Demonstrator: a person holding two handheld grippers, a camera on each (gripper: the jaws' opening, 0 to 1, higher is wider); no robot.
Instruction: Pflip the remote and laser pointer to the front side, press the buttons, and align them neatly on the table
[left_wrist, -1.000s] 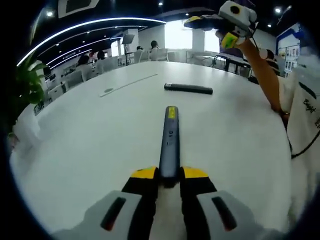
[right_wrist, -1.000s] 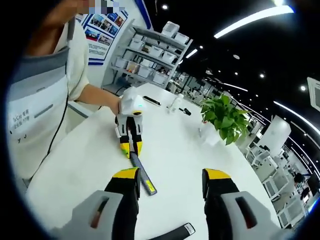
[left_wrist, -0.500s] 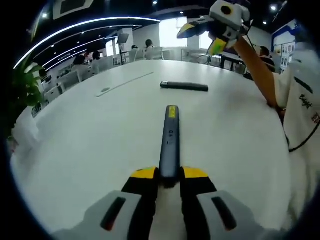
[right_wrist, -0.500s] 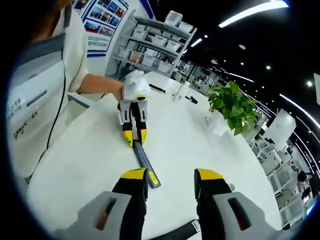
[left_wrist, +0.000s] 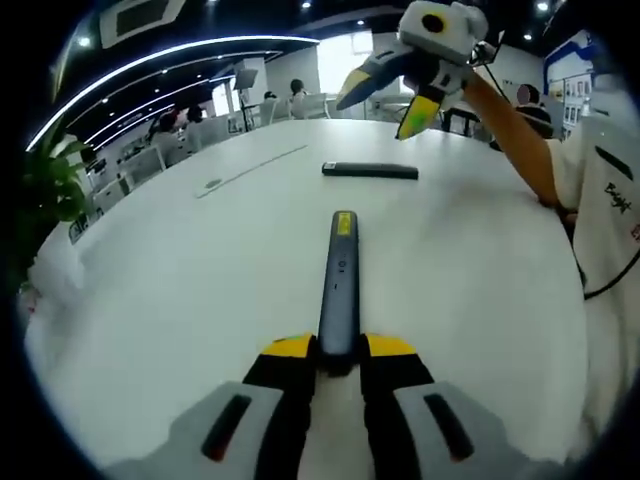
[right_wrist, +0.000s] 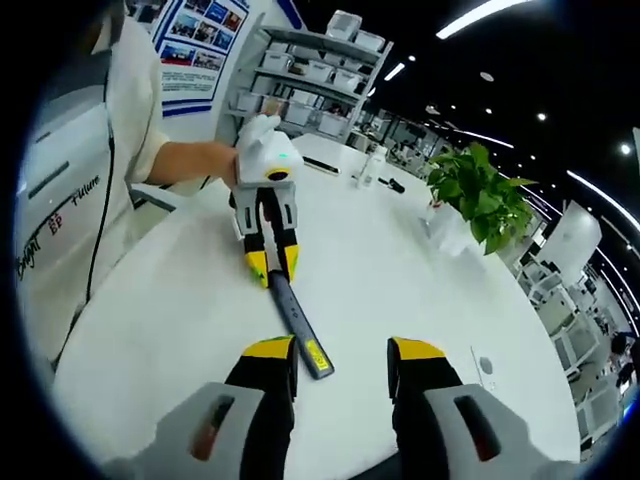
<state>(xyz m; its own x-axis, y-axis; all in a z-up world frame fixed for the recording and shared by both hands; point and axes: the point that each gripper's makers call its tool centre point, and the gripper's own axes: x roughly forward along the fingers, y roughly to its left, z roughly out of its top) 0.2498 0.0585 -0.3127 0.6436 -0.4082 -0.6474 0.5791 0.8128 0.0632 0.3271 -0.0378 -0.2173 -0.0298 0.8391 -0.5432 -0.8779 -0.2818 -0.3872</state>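
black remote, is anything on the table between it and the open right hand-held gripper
Nothing visible. The right hand-held gripper hangs open in the air over the black remote, with bare white table around it. The laser pointer lies apart, clamped in the left hand-held gripper.

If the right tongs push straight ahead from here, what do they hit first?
Probably the yellow-labelled tip of the laser pointer, lying just ahead of the open right tongs on the table. The left tongs grip its far end. Depth is uncertain.

Right claw (right_wrist: 338, 362) open above table (right_wrist: 400, 280); left claw (right_wrist: 270, 266) grips laser pointer (right_wrist: 300, 324).
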